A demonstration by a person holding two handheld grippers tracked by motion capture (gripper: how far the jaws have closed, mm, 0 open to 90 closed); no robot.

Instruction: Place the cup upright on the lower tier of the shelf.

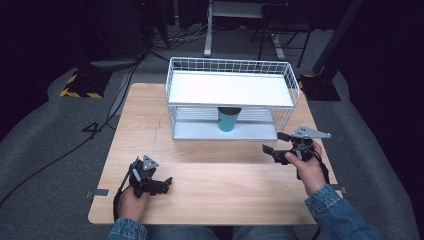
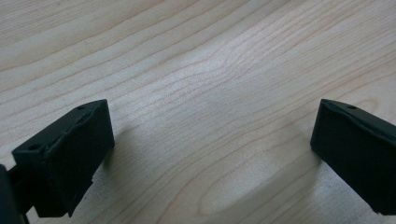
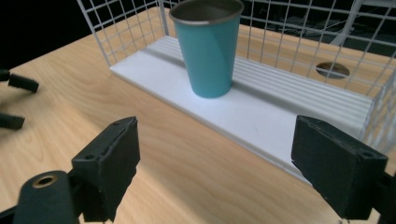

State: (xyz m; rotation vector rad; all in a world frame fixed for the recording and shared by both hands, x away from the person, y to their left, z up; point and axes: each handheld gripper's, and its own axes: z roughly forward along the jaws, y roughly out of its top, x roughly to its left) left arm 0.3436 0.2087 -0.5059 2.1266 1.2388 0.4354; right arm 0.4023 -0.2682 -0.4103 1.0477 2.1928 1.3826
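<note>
**Teal cup on the lower shelf of the wire rack, both claws empty**

The wooden table carries everything here, and the white wire rack stands at its far middle; every place below is told from that rack. The rack has a flat white upper shelf and a ribbed white lower shelf that lies on the table, with wire mesh walls at the back and sides and an open front facing the person.

The teal cup stands upright on the lower shelf, about midway along the rack and near its open front edge, mouth up with a dark rim (in the high view its top is tucked just under the upper shelf). Nothing touches it.

The right claw is held in the person's right hand just off the rack's front right corner, lifted above the table and pointing toward the open front. Its jaws stand apart with only air between them, and the cup sits well ahead of them.

The left claw is well in front of the rack's left end, low over the table in the left hand. Its jaws are spread wide over bare wood, gripping nothing.
</note>
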